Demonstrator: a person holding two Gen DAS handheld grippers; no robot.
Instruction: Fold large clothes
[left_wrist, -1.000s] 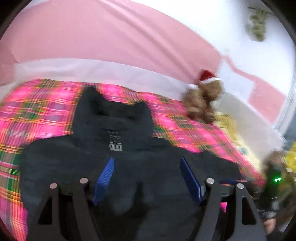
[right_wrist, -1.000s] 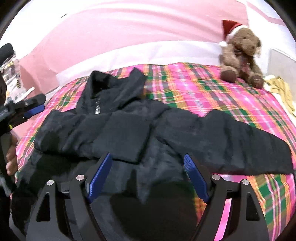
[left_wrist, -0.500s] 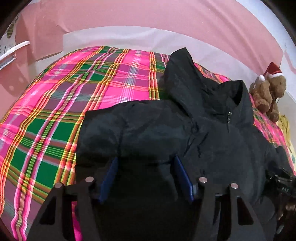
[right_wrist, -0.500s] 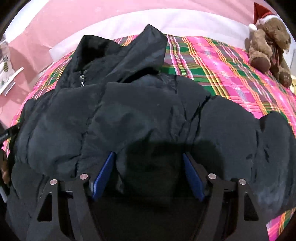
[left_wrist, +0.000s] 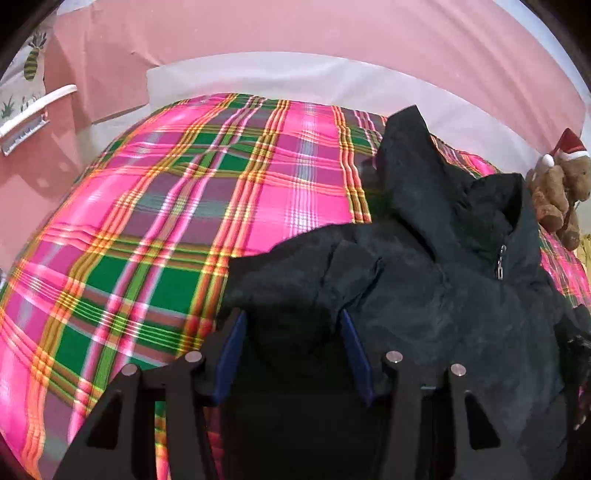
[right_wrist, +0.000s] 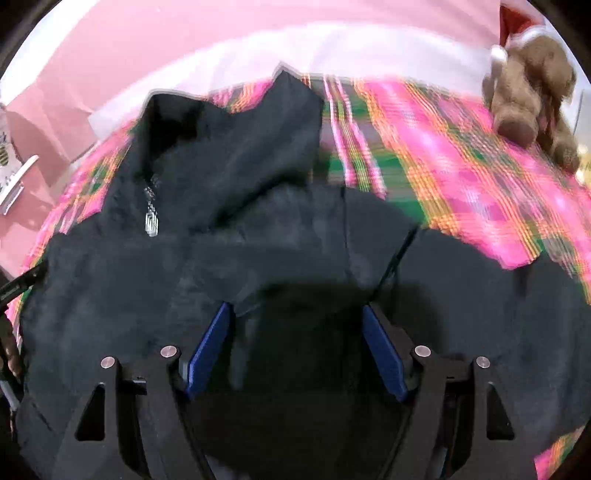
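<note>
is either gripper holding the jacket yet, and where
Neither yet. Left gripper is closing around the jacket edge fabric; right gripper is open over its middle.

The jacket (left_wrist: 424, 295) is lying across the near right part of the blanket (left_wrist: 166, 221), blocking any low pass there; its collar (left_wrist: 417, 166) is rising as a ridge toward the far edge. Left of the jacket the blanket is lying bare and open. A teddy bear (right_wrist: 528, 92) is sitting at the far right corner, well apart from the jacket, with a strip of free blanket lying between them.
</note>
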